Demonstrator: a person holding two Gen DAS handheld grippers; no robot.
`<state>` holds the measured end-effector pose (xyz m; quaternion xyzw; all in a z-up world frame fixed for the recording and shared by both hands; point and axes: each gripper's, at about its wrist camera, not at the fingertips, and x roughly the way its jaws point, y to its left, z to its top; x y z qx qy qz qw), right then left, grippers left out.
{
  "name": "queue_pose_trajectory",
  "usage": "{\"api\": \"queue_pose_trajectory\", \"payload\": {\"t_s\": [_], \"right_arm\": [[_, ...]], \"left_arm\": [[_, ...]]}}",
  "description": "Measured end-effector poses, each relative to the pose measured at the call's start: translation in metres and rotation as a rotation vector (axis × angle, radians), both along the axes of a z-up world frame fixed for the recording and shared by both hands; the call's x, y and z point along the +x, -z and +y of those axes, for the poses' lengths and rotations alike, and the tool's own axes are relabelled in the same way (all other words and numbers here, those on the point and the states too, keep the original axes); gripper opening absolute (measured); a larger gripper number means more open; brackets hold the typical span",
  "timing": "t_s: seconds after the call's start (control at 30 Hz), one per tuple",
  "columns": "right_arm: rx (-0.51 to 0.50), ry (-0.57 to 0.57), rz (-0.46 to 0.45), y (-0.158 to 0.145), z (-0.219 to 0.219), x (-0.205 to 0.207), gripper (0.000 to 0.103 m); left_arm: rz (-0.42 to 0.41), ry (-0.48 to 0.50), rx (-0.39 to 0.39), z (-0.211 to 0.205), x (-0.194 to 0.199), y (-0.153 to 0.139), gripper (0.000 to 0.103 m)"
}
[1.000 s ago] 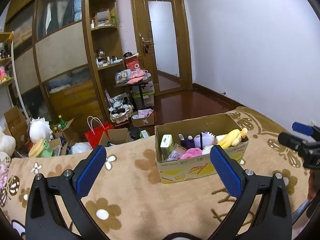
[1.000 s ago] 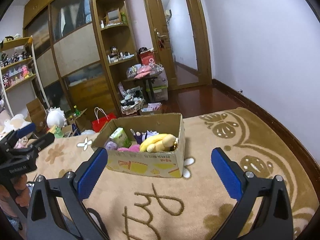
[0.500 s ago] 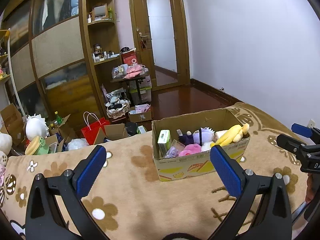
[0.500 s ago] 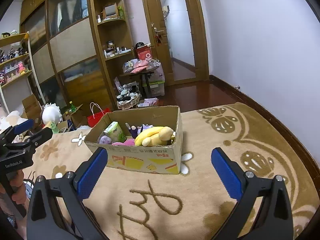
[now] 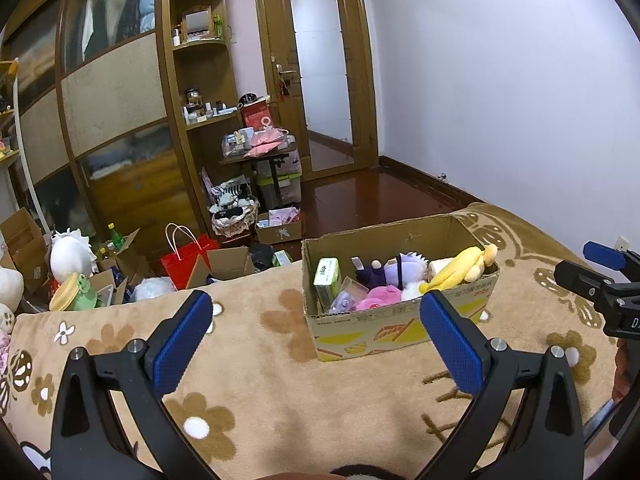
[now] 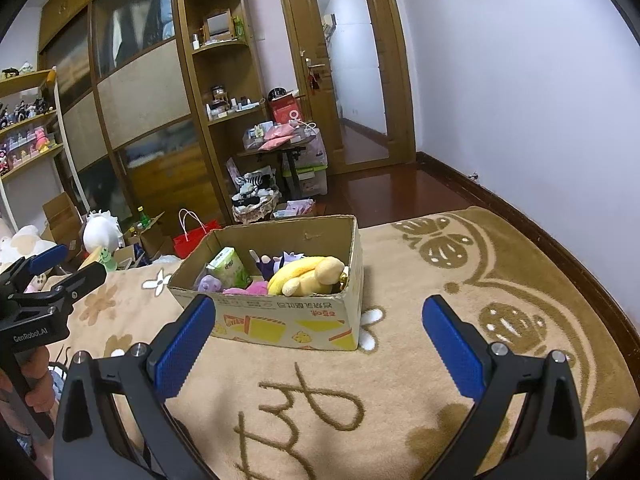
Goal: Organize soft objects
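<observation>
A cardboard box (image 5: pixel 400 320) of soft toys sits on a tan flower-patterned blanket (image 5: pixel 260 380), ahead of both handheld grippers; the left gripper (image 5: pixel 316 344) hangs above the blanket with its 2 blue-padded fingers (image 5: pixel 182 338) spread wide and nothing between them, the box just beyond its right finger; the right gripper (image 6: pixel 318 344) is likewise spread wide and empty, the box just past its left finger; inside the box a yellow plush (image 6: pixel 306 276) lies along the right end, with a purple-haired doll (image 5: pixel 396 270), a pink plush (image 5: pixel 380 296) and a green tissue pack (image 6: pixel 230 268) to its left; beyond the blanket's far edge, a red paper bag (image 5: pixel 188 258), open cartons and a white plush (image 5: pixel 70 254) crowd the floor before a wooden wardrobe (image 5: pixel 112 120).
</observation>
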<state>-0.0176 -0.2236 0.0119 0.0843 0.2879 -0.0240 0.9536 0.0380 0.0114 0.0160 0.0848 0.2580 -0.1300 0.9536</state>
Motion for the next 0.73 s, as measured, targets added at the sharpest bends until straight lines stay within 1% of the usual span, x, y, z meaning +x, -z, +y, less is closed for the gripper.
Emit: {"api": "queue_pose_trajectory", "payload": {"t_s": [0.2, 0.73], "right_arm": [[0.006, -0.003, -0.001, -0.0052, -0.0007, -0.0011, 0.103], [0.011, 0.007, -0.003, -0.0071, -0.0024, -0.0009, 0.103]], "left_arm": [[-0.002, -0.001, 0.008, 0.0010, -0.0013, 0.0016, 0.102], [0.000, -0.005, 0.013, 0.0036, -0.0027, 0.0040, 0.102]]}}
